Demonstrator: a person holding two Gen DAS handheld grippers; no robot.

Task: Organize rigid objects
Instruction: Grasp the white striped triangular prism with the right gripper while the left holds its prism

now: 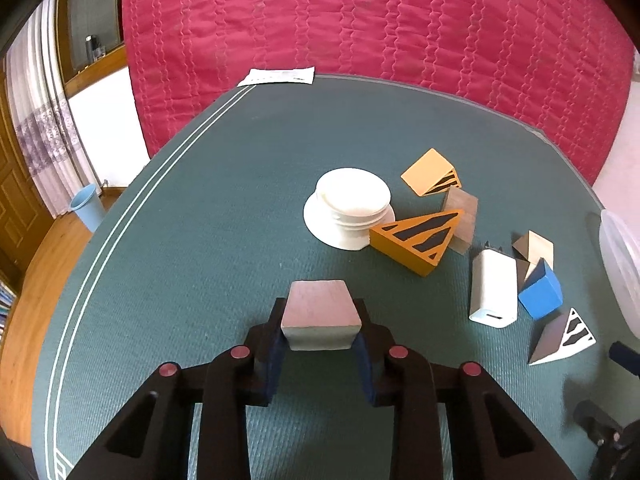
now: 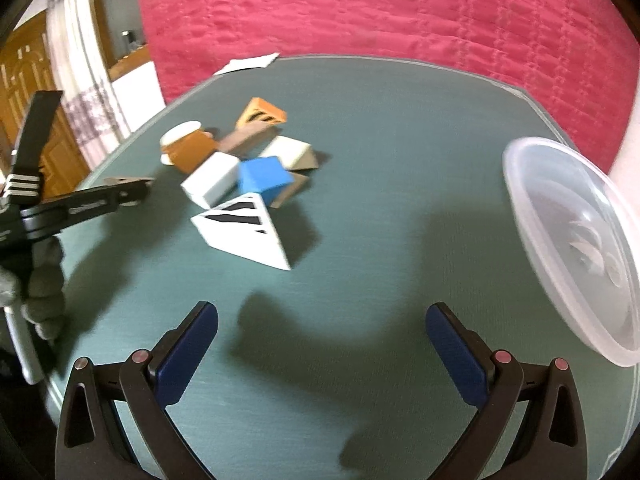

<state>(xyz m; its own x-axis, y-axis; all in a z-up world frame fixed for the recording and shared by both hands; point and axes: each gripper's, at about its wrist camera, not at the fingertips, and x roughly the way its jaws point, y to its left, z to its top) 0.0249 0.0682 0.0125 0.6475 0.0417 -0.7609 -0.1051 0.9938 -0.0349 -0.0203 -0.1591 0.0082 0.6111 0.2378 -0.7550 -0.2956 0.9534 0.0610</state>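
My left gripper is shut on a brownish-pink wooden block, its blue pads pressed against both sides just above the green table mat. To the right lies a cluster: a stack of white lids, an orange striped wedge, an orange block, a brown block, a white charger, a blue block and a white striped wedge. My right gripper stands open over bare mat, nothing between its fingers, with the white striped wedge ahead of it.
A clear plastic container sits at the table's right edge. A gloved hand holds the left gripper's frame at the left. A paper slip lies at the far edge, against a red quilt. A blue bin stands on the floor.
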